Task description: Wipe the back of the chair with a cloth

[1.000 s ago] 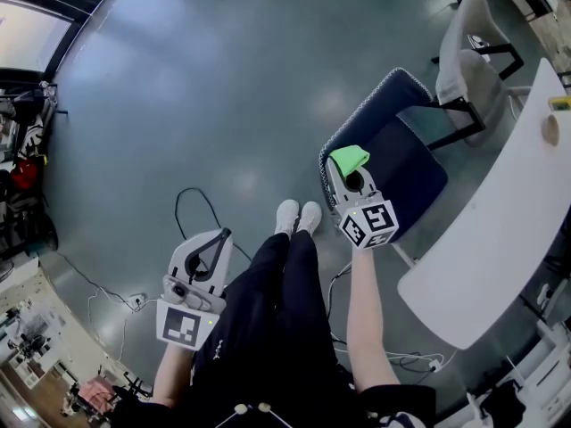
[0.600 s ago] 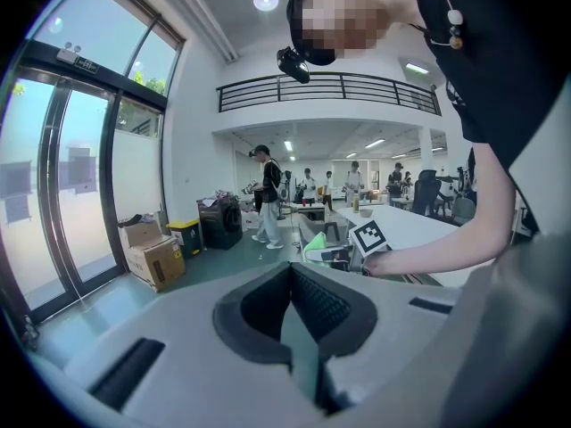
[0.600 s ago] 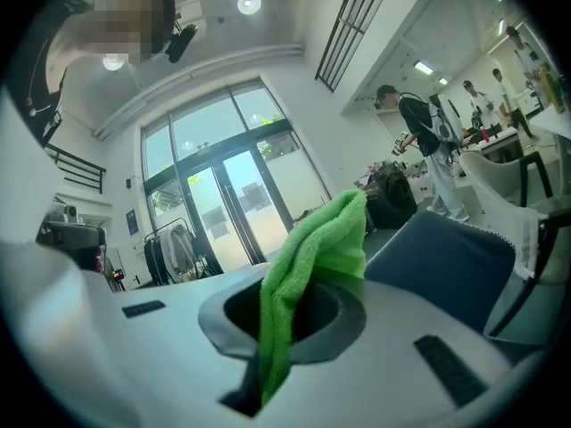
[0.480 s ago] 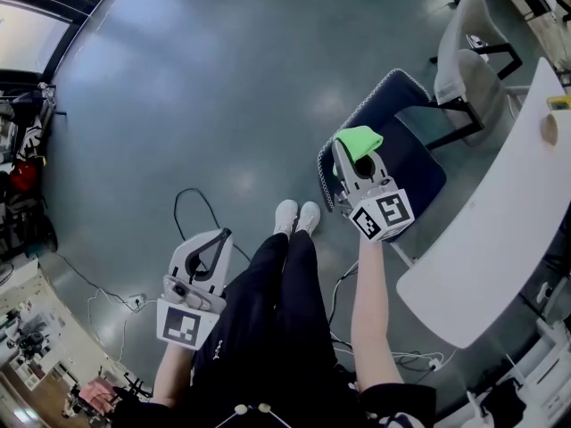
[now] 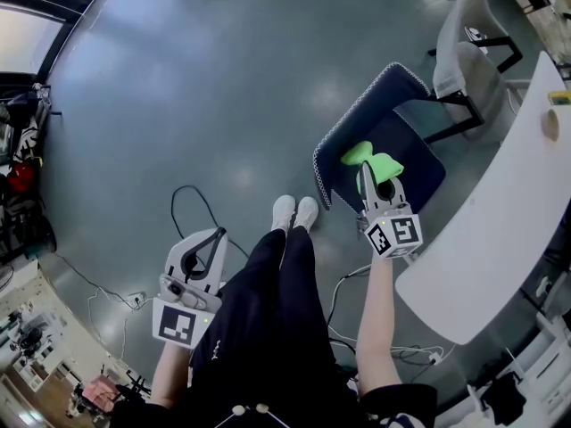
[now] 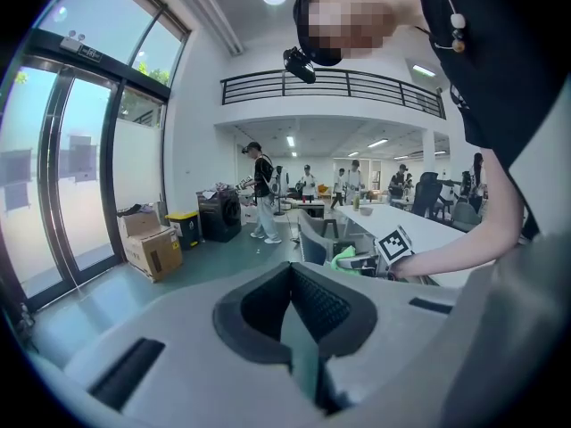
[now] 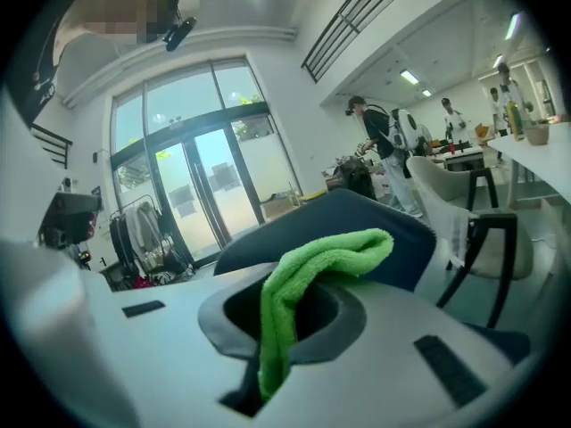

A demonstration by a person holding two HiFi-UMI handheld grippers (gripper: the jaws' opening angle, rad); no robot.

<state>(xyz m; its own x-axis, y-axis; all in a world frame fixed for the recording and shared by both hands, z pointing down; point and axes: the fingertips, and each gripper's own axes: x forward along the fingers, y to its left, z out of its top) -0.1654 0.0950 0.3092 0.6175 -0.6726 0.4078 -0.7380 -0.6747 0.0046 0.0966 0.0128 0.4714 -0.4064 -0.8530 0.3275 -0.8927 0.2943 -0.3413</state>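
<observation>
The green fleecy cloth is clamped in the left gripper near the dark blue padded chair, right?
No. The green fleecy cloth is clamped in the right gripper, not the left, near the dark blue padded chair. The right gripper view shows it there; the left gripper is shut on nothing.

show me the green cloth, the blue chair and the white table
green cloth [image 7: 332, 257]: right gripper view, on the bunched fold at its top
blue chair [image 5: 361, 114]: head view, on the curved backrest
white table [image 5: 500, 230]: head view, on its bare top
</observation>
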